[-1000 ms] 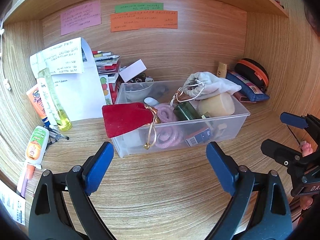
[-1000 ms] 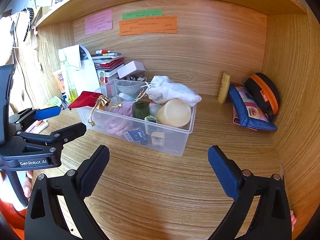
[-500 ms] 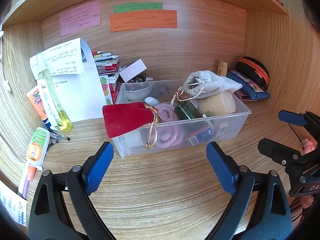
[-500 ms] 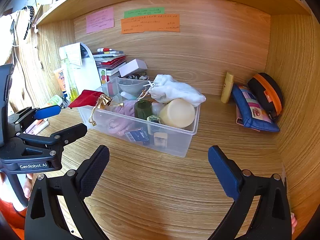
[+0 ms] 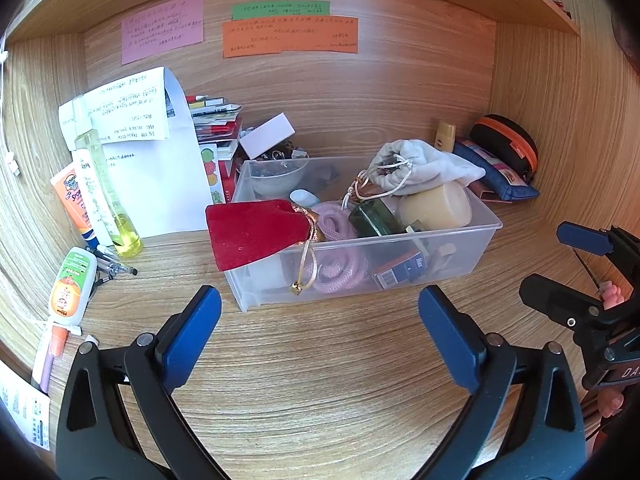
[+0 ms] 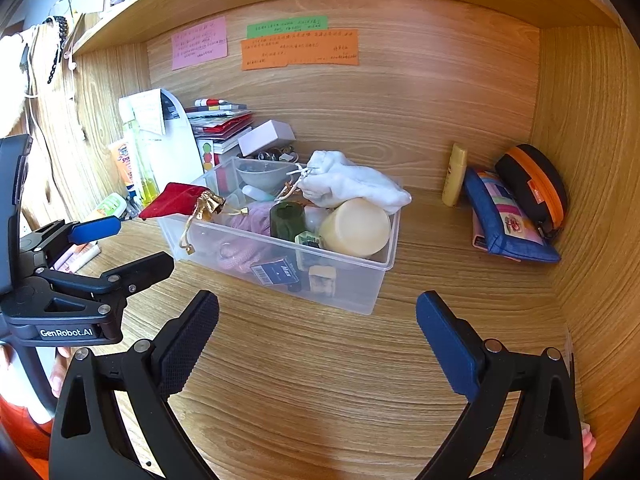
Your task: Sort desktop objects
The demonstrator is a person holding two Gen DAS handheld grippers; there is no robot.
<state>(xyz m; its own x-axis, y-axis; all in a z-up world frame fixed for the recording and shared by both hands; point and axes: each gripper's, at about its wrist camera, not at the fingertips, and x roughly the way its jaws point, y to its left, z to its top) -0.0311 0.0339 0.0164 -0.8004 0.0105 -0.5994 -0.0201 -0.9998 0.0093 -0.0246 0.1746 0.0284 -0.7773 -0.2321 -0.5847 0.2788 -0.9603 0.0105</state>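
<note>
Your left gripper point(image 5: 320, 336) is opening to its widest, nothing between the jaws; your right gripper point(image 6: 318, 340) is spread and empty too. The clear bin point(image 5: 460, 258) sits at twelve o'clock, red pouch point(image 5: 256, 234) draped over its eleven o'clock corner: the next pick looks ready.

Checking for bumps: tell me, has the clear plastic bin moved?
No. The clear plastic bin keeps its place below the orange paper note.

Writing on the orange note point(image 5: 290, 36) at twelve o'clock was too small to read; the bowl point(image 5: 280, 174) was half hidden.
</note>
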